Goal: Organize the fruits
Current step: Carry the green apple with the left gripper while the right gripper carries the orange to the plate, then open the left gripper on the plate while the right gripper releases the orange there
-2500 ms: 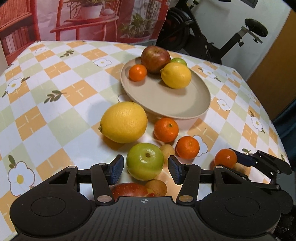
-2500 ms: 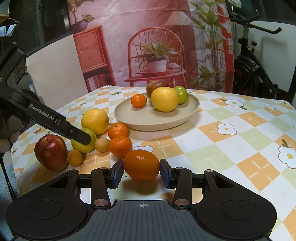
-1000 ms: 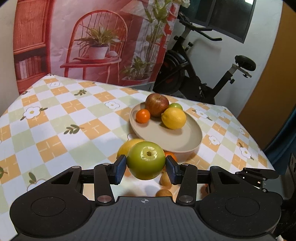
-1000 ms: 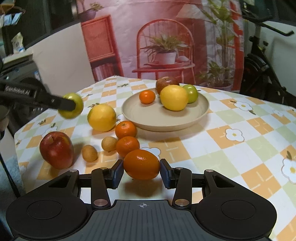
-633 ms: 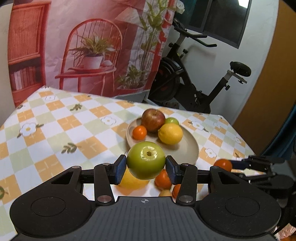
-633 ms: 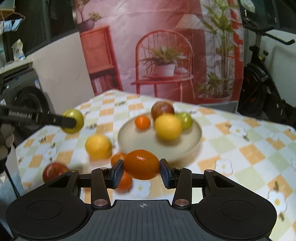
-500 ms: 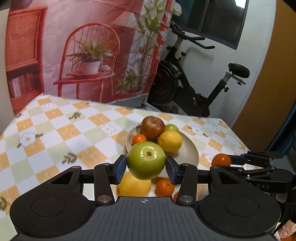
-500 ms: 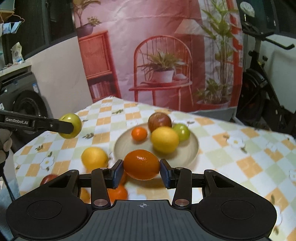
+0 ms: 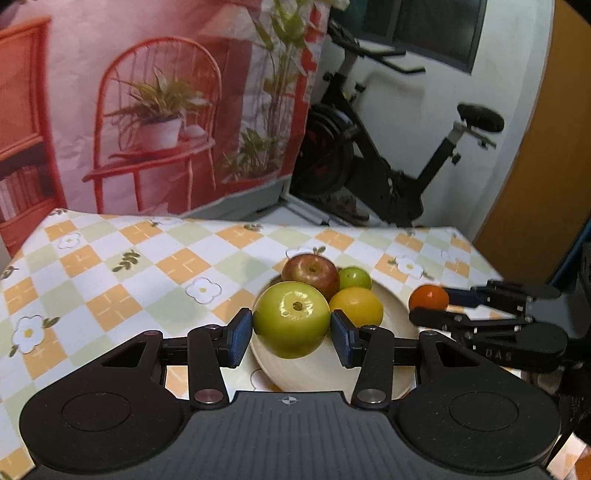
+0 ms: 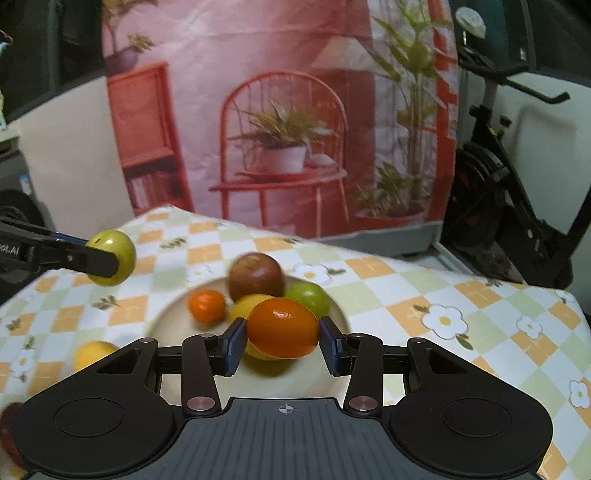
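Both grippers' fingers clamp fruit above the checked tablecloth [image 9: 110,280]; exercise bike [image 9: 388,166] behind.

A pink backdrop [image 9: 155,92] printed with a red chair, potted plants and a bookshelf hangs behind the desk [image 9: 122,266], which wears a checked cloth with flowers. A black exercise bike [image 9: 388,162] stands against a white wall [image 9: 509,96] below a dark window [image 9: 436,29]. An orange-brown panel [image 9: 546,177] is at right.
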